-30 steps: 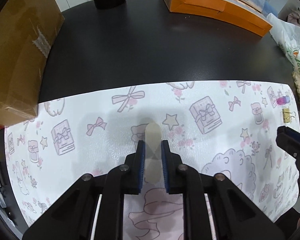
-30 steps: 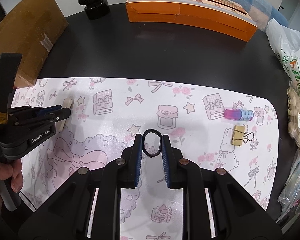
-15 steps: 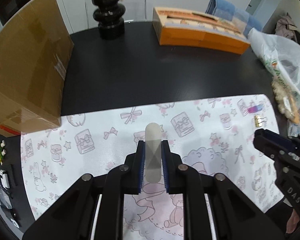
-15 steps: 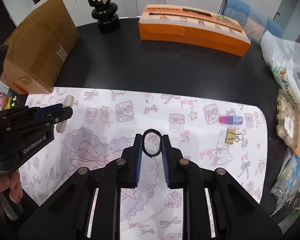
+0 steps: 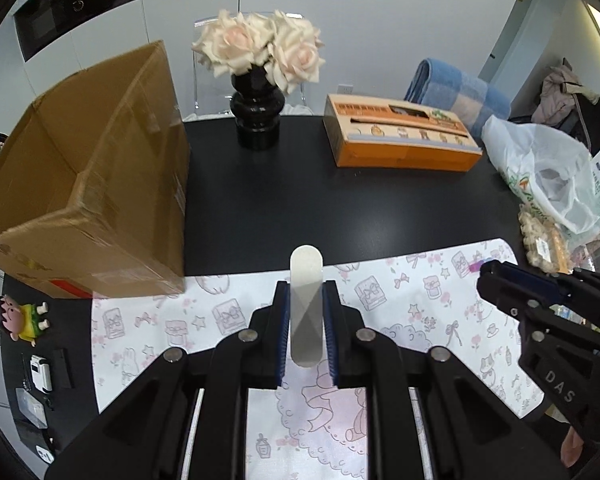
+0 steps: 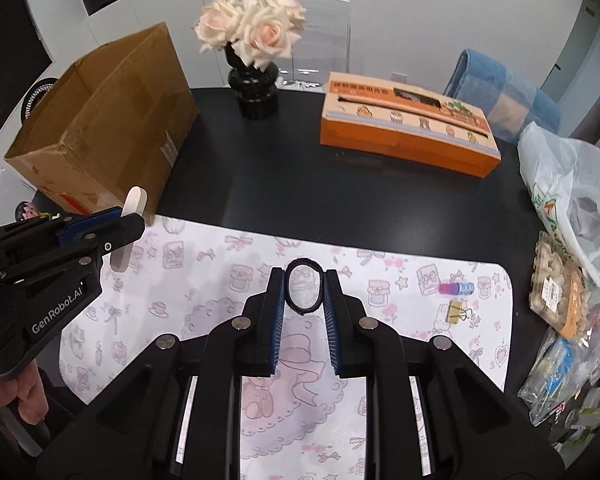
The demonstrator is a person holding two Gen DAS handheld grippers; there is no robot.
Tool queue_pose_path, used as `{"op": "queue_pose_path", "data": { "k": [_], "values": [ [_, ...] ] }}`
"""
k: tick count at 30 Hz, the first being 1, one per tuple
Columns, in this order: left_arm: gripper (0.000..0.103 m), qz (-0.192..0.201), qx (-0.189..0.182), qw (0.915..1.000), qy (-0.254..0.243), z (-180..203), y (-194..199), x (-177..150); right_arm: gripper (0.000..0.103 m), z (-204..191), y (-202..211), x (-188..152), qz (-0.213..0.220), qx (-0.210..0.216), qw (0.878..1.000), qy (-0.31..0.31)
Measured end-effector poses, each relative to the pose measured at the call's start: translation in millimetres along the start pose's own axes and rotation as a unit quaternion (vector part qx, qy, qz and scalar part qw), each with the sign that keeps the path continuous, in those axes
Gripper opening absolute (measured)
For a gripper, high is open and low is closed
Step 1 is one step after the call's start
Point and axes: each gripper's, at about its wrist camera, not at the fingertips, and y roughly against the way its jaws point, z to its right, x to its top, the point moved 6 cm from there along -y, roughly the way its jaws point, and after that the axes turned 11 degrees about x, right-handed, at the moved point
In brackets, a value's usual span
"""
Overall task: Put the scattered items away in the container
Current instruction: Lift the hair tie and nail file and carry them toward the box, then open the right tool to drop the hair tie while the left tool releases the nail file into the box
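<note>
Transport is the step in hand, as I judge it: both grippers are carrying items above the patterned mat (image 6: 204,280), away from its surface. The left gripper (image 5: 306,320) is clamping a flat, pale nail file (image 5: 306,304) between its blue pads, the file standing upright with its rounded end poking past the fingertips. The right gripper (image 6: 303,292) is pinching a black hair tie (image 6: 304,291), the loop squeezed into an oval between its fingers. The open cardboard box (image 6: 108,128) is sitting on the black table (image 6: 340,200) at the mat's far-left corner, and it is probably the container, being the only open one in sight. A pink and blue tube (image 6: 456,289) and a gold binder clip (image 6: 456,312) are lying on the mat's right side, near each other, not yet collected. The next move is calling for each gripper to travel left and forward over the box's rim, high enough to clear the cardboard wall, before letting go; the left one, being nearer, should probably go first so the two are not crowding the opening.
</note>
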Motion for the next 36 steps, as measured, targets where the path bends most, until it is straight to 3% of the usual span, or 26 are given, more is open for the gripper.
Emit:
{"op": "queue_pose_path", "data": {
  "k": [12,24,36],
  "values": [
    [0.016,0.041,0.0,0.9976,0.055,-82.9,32.3,42.3,0.019,-85.2,15.6,76.1,0.035,0.02,0.999,0.032],
    [0.016,0.065,0.018,0.9904,0.12,-183.8,43.1,72.0,0.019,-177.9,-8.5,136.7,0.031,0.051,0.995,0.081],
    [0.016,0.079,0.05,0.9785,0.184,-269.3,45.6,91.2,0.019,-250.9,-34.0,175.0,0.025,0.078,0.99,0.11]
  ]
}}
